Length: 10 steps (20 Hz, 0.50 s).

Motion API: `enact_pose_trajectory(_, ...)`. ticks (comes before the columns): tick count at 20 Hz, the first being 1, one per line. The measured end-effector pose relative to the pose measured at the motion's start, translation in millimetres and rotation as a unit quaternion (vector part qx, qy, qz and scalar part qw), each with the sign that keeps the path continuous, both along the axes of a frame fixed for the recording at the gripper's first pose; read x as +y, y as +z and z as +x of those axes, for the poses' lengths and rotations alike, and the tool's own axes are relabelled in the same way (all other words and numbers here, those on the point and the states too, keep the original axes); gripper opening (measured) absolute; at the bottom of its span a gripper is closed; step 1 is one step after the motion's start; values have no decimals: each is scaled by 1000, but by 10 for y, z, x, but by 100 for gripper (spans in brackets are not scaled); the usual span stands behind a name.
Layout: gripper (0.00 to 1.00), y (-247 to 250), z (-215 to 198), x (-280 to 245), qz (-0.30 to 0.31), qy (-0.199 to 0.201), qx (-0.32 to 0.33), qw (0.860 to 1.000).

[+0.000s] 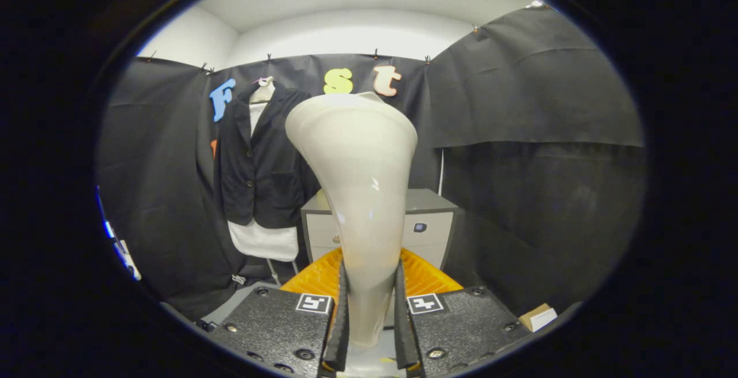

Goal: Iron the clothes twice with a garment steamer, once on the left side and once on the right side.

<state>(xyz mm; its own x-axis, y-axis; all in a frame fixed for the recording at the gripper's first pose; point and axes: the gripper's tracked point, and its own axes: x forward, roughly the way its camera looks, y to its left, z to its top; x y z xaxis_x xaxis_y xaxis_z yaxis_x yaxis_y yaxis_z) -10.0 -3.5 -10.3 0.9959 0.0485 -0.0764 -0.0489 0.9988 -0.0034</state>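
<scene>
Already my tongs (372,309) were clamped on the steamer's (357,170) narrow neck, lower centre; smooth, stiff plastic, probably top-heavy and slippery.

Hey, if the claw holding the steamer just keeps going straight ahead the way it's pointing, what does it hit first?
Probably the grey cabinet straight beyond the claw, which is shut on the steamer; its wide head would touch first. The dark jacket hangs off to the left of that line. Depth is hard to judge here.

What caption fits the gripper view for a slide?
Fingers shut on cream plastic garment steamer, its flared head raised ahead; dark jacket over white garment hangs beyond.
</scene>
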Motion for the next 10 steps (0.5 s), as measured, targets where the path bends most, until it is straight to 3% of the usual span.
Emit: enact_pose_trajectory(10, 35, 30, -58, 34, -1, 0, -4, 1000)
